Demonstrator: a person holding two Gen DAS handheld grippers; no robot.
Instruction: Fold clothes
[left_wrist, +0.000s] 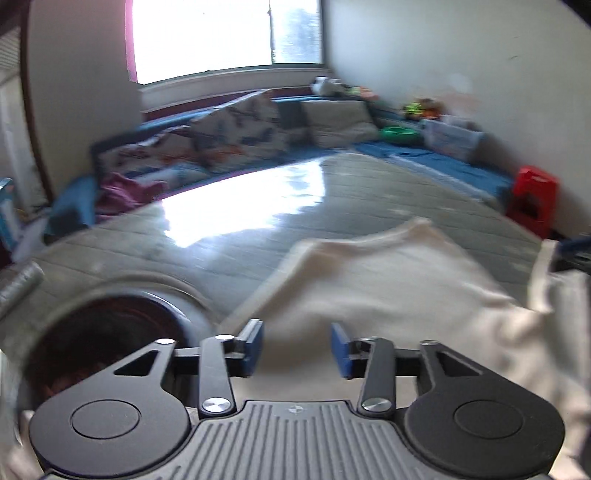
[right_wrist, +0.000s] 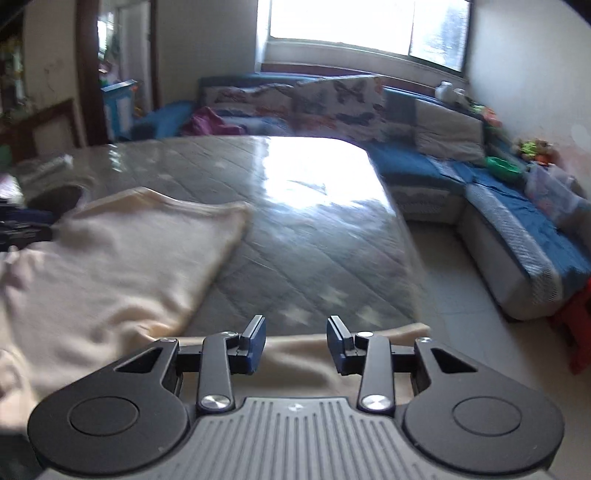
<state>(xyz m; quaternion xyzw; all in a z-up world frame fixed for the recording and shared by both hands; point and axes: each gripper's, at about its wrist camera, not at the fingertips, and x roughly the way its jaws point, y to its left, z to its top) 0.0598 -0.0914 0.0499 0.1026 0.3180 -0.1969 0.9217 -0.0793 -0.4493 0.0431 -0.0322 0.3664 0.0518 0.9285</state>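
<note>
A cream garment (right_wrist: 110, 258) is seen spread over the near part of a grey quilted table (right_wrist: 295, 206), with both hand-held grippers parted above it.

The left hand-held gripper (left_wrist: 297, 349) is held over the cloth with its blue pads (left_wrist: 255, 347) apart and nothing between them. The right hand-held gripper (right_wrist: 296, 343) is likewise held with its jaws apart, empty, above a strip of the garment's near edge. A far corner of the garment is seen lifted and rumpled, and the frames are blurred. A round dark opening (left_wrist: 110, 332) is set into the table just left of the left hand-held gripper. A blue sofa (right_wrist: 498, 206) with patterned cushions (right_wrist: 332, 99) is placed beyond the table under a bright window (right_wrist: 351, 26).
</note>
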